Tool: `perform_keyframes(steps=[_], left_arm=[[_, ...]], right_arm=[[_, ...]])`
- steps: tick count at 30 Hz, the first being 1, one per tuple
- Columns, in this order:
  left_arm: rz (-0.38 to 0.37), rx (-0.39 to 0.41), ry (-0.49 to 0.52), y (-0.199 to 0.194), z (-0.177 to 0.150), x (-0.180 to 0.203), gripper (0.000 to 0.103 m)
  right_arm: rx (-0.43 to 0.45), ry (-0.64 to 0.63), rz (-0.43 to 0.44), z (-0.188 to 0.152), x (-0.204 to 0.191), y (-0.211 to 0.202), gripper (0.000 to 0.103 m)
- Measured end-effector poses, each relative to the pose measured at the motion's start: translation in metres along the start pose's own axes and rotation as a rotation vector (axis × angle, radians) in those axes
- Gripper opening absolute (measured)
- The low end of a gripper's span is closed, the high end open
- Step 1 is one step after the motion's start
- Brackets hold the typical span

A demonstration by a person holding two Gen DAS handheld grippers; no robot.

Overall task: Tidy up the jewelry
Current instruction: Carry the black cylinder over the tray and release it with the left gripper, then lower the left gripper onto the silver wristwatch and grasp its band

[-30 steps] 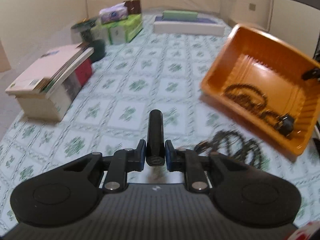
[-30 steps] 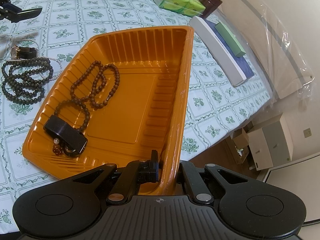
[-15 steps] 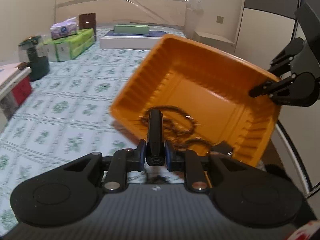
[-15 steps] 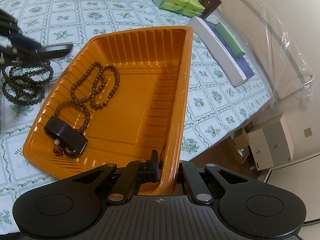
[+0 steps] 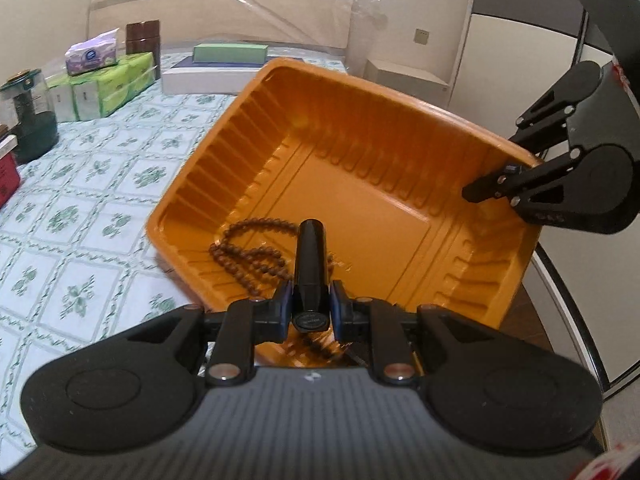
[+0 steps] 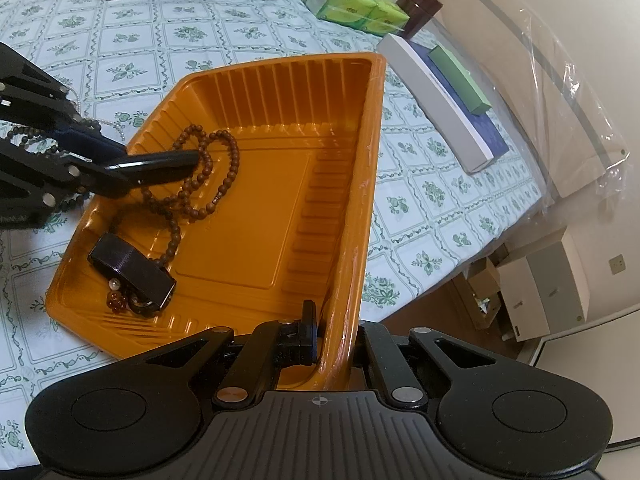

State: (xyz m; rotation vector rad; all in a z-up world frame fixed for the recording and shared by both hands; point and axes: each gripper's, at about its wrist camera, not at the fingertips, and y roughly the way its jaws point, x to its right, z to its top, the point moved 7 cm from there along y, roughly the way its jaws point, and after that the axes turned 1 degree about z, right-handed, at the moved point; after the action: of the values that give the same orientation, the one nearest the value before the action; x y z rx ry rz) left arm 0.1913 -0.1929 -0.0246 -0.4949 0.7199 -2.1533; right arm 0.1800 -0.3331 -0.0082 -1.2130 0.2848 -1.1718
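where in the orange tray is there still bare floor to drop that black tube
The orange plastic tray has bare floor in its middle and along the ribbed wall near the right gripper. The side by the left gripper is crowded: the brown bead necklace and the black clasp piece lie there.

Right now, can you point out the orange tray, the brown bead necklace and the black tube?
orange tray [image 6: 256, 224], right wrist view, bare middle of its floor.
brown bead necklace [image 6: 230, 168], right wrist view, right side of its upper loop.
black tube [image 5: 311, 256], left wrist view, middle of its body.
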Motion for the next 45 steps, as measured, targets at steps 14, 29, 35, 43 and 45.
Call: perform_keyframes(steps=[14, 29, 35, 43, 45], left_arm=[[0.039, 0.027, -0.024, -0.025, -0.013, -0.017, 0.018], [0.317, 0.047, -0.187, -0.117, -0.079, -0.104, 0.022], [0.365, 0.005, -0.213, -0.129, -0.116, -0.112, 0.023], [0.382, -0.015, -0.214, -0.125, -0.131, -0.113, 0.023], [0.382, -0.017, -0.203, -0.120, -0.129, -0.113, 0.022]], right_arm=[[0.001, 0.001, -0.001, -0.001, -0.001, 0.001, 0.003], [0.002, 0.005, -0.003, -0.002, 0.000, -0.001, 0.003], [0.000, 0.006, -0.003, -0.003, -0.001, -0.002, 0.003], [-0.001, 0.004, -0.005, -0.003, -0.001, -0.003, 0.003], [-0.001, 0.005, -0.004, -0.003, -0.001, -0.003, 0.003]])
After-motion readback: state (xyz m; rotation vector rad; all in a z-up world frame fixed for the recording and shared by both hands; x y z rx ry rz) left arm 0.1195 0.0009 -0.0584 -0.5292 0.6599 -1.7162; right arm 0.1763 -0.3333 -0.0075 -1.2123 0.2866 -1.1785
